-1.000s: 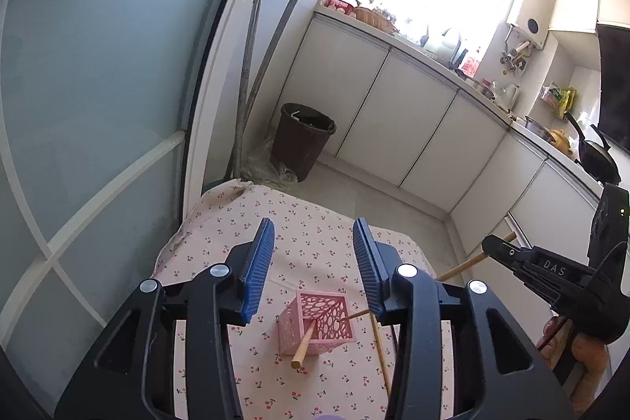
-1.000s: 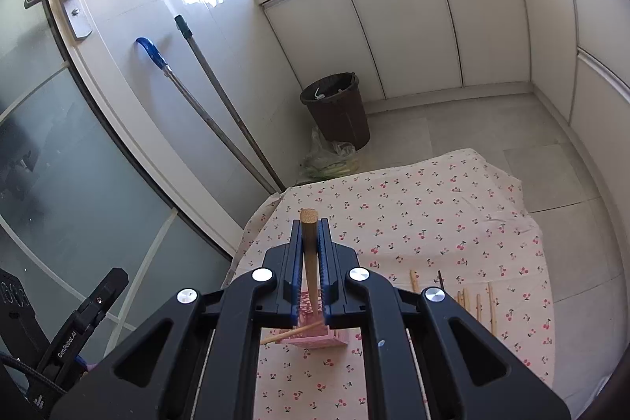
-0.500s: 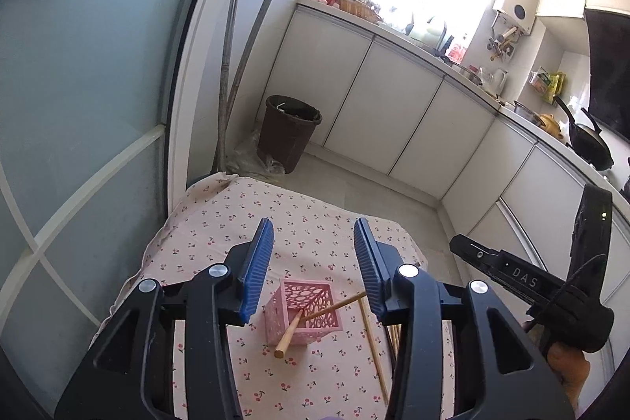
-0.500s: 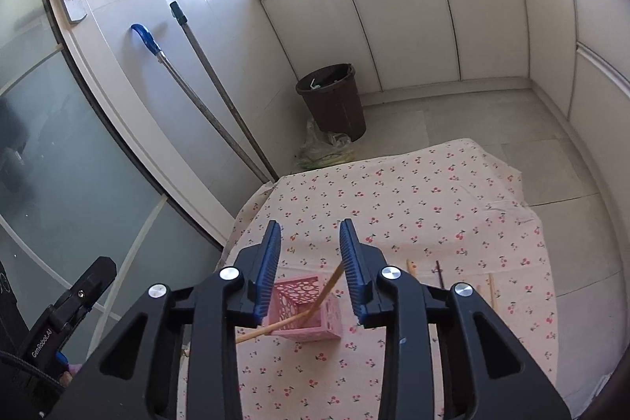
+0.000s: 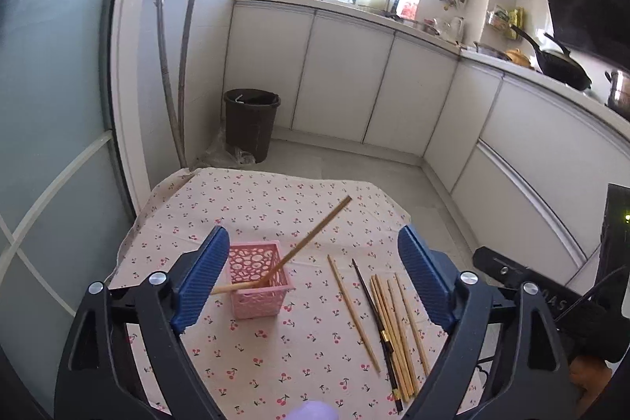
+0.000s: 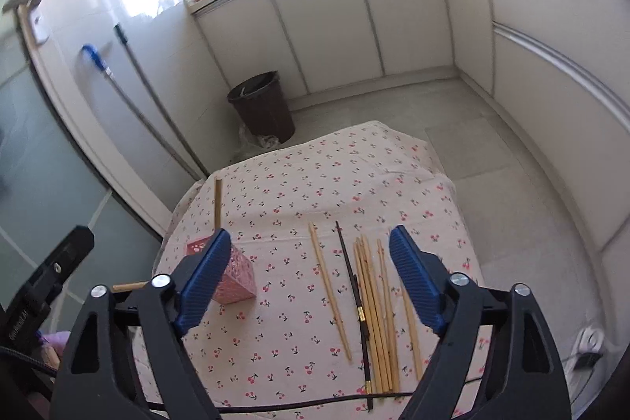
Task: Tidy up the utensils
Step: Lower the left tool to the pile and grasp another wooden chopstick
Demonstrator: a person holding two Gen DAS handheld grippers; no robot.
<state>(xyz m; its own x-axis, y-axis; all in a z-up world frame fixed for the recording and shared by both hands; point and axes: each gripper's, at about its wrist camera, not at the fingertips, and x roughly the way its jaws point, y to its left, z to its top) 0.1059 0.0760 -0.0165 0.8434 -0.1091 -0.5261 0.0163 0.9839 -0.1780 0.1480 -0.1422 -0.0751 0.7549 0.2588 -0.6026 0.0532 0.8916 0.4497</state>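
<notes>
A pink openwork basket [image 5: 260, 278] stands on the cherry-print tablecloth [image 5: 275, 207]. Two wooden chopsticks are in it: one [image 5: 319, 235] leans up to the right, the other [image 5: 230, 289] pokes out to the left. Several loose wooden chopsticks [image 5: 393, 321] and a dark one [image 5: 374, 306] lie to the basket's right. My left gripper [image 5: 313, 247] hangs above the cloth, its jaws opening wide with nothing held. My right gripper [image 6: 307, 247] is also opening, empty, over the loose chopsticks [image 6: 374, 302], with the basket [image 6: 236, 280] partly behind its left finger.
A brown bin [image 5: 252, 121] stands on the floor beyond the table, beside two long-handled tools [image 5: 173, 85] leaning on the wall. White cabinets [image 5: 342, 77] line the back and right, a glass door the left. A black cable [image 6: 315, 400] crosses the table's near edge.
The right gripper let go of the chopstick, which now leans in the basket. Both grippers' jaws spread wide, and both views swung right to show the loose chopsticks.
</notes>
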